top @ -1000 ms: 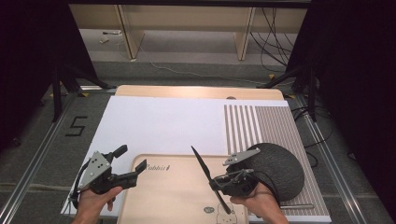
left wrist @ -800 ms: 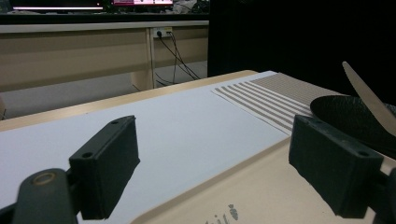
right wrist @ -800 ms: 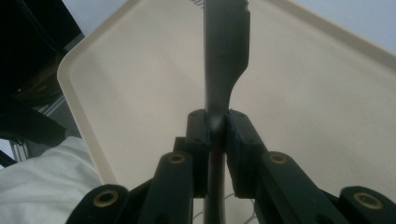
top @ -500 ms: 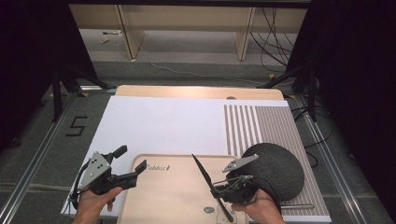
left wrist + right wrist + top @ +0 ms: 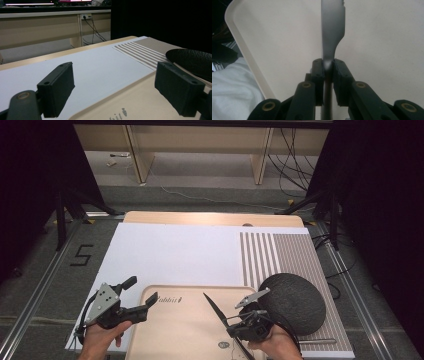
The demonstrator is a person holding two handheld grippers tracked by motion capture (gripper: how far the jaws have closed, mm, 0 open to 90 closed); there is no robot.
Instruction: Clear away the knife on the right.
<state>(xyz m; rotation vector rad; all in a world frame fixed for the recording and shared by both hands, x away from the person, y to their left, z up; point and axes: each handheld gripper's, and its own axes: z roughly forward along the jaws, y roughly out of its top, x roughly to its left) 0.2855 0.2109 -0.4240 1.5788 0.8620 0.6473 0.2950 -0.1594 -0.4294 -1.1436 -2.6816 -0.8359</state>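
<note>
My right gripper [image 5: 234,326] is shut on a dark-bladed knife [image 5: 214,306] and holds it slanted over the beige tray [image 5: 175,335] at the table's near edge. In the right gripper view the pads [image 5: 318,72] clamp the knife where the handle meets the grey blade [image 5: 332,27], with the tray [image 5: 274,37] beneath. A dark, rough round lump [image 5: 292,302] lies just right of that hand. My left gripper [image 5: 141,290] hovers open at the tray's left corner, nothing between its pads [image 5: 56,87]; the lump [image 5: 192,60] shows beyond its right jaw.
A white sheet [image 5: 175,255] covers the table's middle, and a brown-striped mat [image 5: 280,255] lies under the lump at the right. The tray carries printed lettering [image 5: 170,300]. A white sleeve [image 5: 232,92] sits beside the tray's rim. Cables and desk legs stand on the floor beyond.
The knife's tip has sunk toward the tray and drawn nearer to the person as the right hand shifted slightly. The left gripper has stayed in place.
</note>
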